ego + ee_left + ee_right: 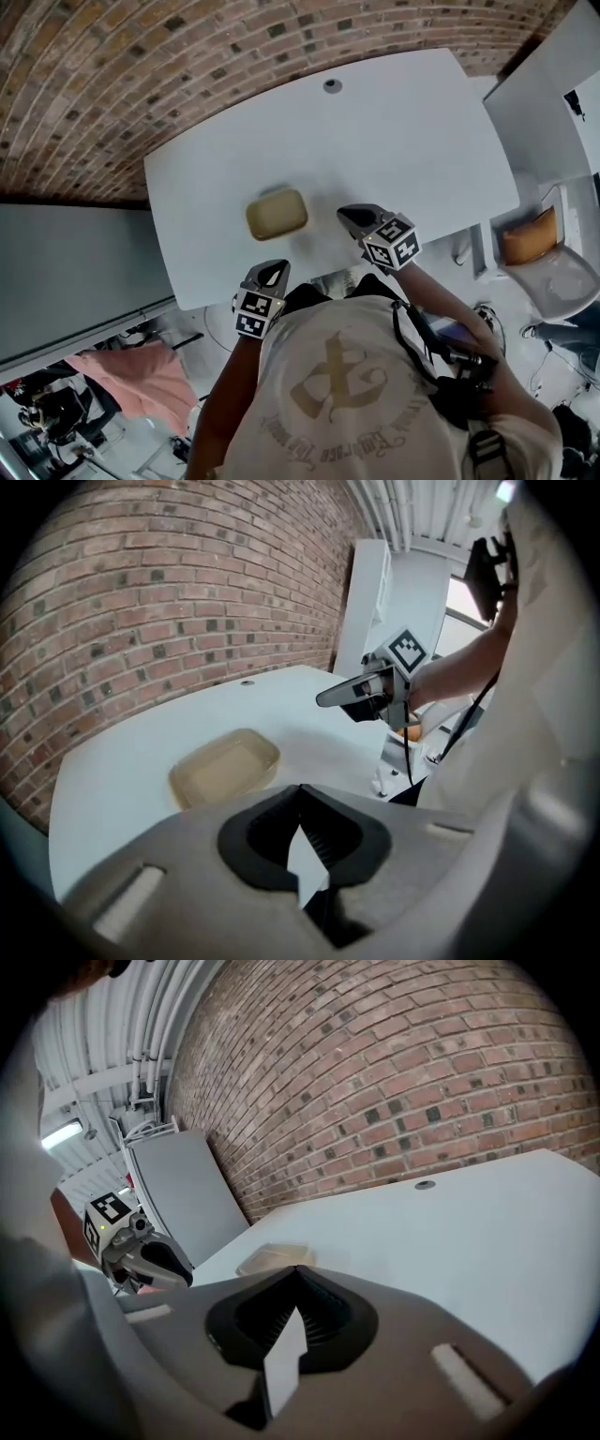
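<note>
The tan shallow rectangular plastic tray (277,214) is lying empty on the white counter (394,141). The head view is showing the left gripper (273,270) hanging just off the counter's near edge, on the person's side of the tray, and the right gripper (349,216) hovering over the counter just to the right of the tray. Neither is touching it. Only the two gripper views are showing the fingers clearly: in the left gripper view they are pressed together with nothing between them, pointing toward the tray, and in the right gripper view they are likewise together and empty. Beyond the tray, a small round grey grommet (332,85) is sitting in the counter, close to the red brick wall (141,611).
</note>
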{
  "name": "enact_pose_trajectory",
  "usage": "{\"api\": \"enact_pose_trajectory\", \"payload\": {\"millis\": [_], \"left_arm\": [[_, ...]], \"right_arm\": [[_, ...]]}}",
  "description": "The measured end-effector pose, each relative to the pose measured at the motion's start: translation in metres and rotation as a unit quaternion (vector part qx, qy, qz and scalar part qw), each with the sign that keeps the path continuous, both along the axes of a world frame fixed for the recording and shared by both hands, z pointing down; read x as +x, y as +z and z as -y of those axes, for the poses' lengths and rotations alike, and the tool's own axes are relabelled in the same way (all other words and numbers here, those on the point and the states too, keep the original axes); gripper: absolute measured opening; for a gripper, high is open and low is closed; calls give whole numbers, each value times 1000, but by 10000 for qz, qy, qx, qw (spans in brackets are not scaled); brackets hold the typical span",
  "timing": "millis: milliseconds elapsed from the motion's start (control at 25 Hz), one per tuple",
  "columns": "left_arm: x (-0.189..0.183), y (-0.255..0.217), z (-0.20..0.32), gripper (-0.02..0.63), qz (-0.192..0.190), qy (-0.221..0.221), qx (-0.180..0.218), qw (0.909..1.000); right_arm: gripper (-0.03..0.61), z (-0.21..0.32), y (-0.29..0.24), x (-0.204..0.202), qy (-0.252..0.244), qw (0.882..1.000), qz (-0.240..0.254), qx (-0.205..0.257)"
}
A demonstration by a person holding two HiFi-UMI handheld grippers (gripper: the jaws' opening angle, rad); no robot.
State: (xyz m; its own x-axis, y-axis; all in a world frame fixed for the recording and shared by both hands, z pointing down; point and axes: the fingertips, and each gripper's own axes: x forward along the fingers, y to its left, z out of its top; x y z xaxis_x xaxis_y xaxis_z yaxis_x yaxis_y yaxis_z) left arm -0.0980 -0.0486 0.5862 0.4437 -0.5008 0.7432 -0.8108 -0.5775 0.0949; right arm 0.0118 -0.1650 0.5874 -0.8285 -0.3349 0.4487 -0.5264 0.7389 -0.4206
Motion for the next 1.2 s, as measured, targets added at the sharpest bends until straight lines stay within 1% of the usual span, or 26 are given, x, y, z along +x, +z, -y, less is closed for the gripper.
{"api": "enact_pose_trajectory", "payload": {"millis": [80,280,480,560,720,960,1200], "left_arm": [[-1,1,-3,5,127,226,-89,9996],[-9,4,14,5,526,538,-99,9971],[-10,22,27,5,991,971,-184,9902],[-10,31,31,5,1248,1200,-228,9846],[-8,45,35,21,1721,1722,-236,9696],[-14,55,44,62,2125,2013,-256,9559],[-16,63,44,64,2689,2506,-147,9299]], "right_arm": [[9,-2,-3,1,180,9998,48,-72],[8,4,-2,0,365,9993,54,-104],[9,4,3,-2,512,9985,89,-184],[9,5,5,-2,570,9981,97,-214],[9,7,8,2,641,9976,83,-249],[9,13,11,15,849,9959,81,-318],[8,10,14,21,1002,9940,133,-426]]}}
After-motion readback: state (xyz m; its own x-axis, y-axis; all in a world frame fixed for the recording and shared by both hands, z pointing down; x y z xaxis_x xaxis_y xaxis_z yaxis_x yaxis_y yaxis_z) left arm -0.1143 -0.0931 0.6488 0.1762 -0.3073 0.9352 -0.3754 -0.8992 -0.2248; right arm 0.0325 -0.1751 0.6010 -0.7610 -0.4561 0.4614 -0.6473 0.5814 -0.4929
